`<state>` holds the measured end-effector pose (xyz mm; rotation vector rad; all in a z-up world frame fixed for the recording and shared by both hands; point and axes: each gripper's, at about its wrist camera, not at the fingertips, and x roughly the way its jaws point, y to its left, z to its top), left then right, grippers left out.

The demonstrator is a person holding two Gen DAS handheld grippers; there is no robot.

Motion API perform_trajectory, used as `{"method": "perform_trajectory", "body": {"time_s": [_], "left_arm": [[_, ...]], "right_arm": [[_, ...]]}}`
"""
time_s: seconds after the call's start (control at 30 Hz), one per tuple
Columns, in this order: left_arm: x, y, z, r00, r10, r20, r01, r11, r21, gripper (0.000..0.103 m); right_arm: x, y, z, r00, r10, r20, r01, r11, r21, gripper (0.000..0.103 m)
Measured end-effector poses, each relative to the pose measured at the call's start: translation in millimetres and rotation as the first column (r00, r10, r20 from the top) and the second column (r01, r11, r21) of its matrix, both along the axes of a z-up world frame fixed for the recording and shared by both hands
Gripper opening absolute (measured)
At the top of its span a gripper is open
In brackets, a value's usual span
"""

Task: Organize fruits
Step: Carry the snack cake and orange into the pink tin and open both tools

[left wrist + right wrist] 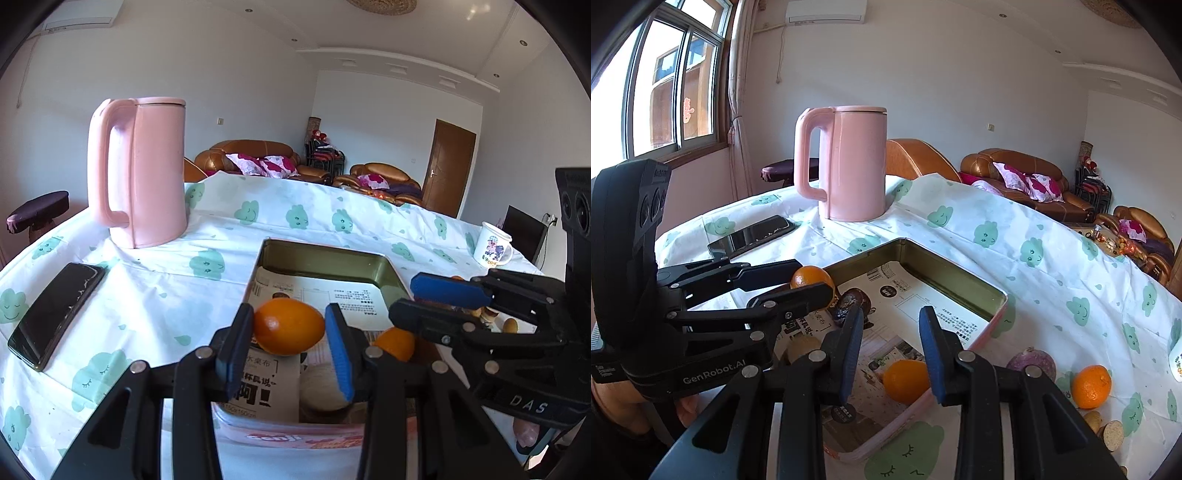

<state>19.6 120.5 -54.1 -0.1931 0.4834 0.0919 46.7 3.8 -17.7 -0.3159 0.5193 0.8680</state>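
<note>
Closest to my left camera, an orange [288, 326] sits clamped between the blue pads of my left tool [290, 328], held above the near end of the tin [388, 275]. From the right camera that same tool [809, 282] reaches in level from the left side, its fingers closed on the orange [809, 277] over the tin's left rim. My right tool [892, 343] hangs over the tin's near right part, tilted slightly down, fingers apart and holding nothing; a second orange [905, 380] lies on the paper lining just below the gap. A dark fruit [851, 301] rests in the tin beside the left tool. Most of the tin's far half is bare paper, with low metal walls all round. Outside it, on the counter [1052, 266] to the right, lie a purple fruit [1032, 363] and a third orange [1091, 386], near each other. Beyond stand a pink kettle [849, 162] and a phone [753, 234], well apart from the tin.
</note>
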Motion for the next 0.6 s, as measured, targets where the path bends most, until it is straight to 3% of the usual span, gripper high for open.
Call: {"method": "perform_trajectory", "body": {"time_s": [0.17, 0.3, 0.47, 0.6], "left_arm": [[-3, 1, 1, 1.0, 0.003, 0.009, -0.003, 1.0, 0.002, 0.046], [-6, -4, 4, 0.999, 0.015, 0.03, -0.016, 1.0, 0.015, 0.074], [-7, -12, 11, 0.999, -0.007, 0.047, 0.006, 1.0, 0.018, 0.075], [-6, -27, 17, 0.998, -0.022, 0.066, 0.02, 0.999, 0.028, 0.089]], "right_arm": [[-2, -19, 2, 1.0, -0.02, -0.008, 0.021, 0.999, 0.037, 0.034], [-2, -54, 9, 0.995, -0.089, 0.041, 0.088, 0.996, 0.031, 0.04], [10, -119, 9, 0.975, -0.22, 0.037, 0.218, 0.975, 0.042, 0.044], [22, -159, 3, 0.945, -0.326, 0.038, 0.325, 0.945, 0.025, 0.044]]}}
